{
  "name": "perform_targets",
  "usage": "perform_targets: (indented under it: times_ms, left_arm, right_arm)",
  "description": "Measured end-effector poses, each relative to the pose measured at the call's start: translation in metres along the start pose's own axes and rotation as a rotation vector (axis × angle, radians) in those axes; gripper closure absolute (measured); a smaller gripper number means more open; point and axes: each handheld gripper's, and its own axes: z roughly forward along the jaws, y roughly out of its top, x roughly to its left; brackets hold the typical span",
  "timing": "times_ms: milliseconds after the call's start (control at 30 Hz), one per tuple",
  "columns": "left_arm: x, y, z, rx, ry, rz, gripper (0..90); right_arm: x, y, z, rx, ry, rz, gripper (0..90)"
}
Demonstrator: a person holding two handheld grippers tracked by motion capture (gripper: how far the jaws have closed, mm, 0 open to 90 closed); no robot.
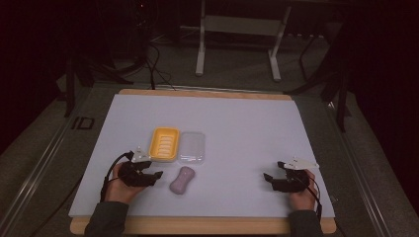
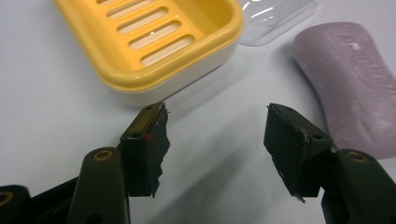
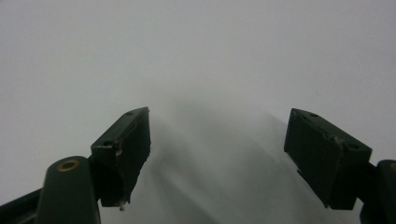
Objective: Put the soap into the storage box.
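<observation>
A yellow slotted soap dish [image 1: 164, 143] [image 2: 154, 42] lies left of centre on the white mat, with its clear plastic lid [image 1: 191, 147] [image 2: 275, 16] beside it on the right. A pale purple soap bar [image 1: 182, 180] [image 2: 352, 84] lies just in front of them. My left gripper [image 1: 154, 176] [image 2: 217, 140] rests low on the mat left of the soap, open, nothing between its jaws; the dish edge sits just beyond its left jaw. My right gripper [image 1: 269, 177] [image 3: 217, 149] rests near the mat's front right, open over bare mat.
The white mat [image 1: 247, 123] covers a wooden board [image 1: 197, 226] whose front edge lies close to both hands. Beyond the table stand a white frame's legs [image 1: 200, 49] and dark cables on the floor.
</observation>
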Motion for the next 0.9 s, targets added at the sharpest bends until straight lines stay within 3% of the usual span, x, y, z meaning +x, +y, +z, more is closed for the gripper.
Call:
perform_targets:
  times_ms: [900]
  left_arm:
    - [-0.019,0.03,-0.001,0.077,-0.015,0.12,39.8]
  right_arm:
    - [-0.001,0.0,-0.001,-0.009,-0.005,0.011,22.3]
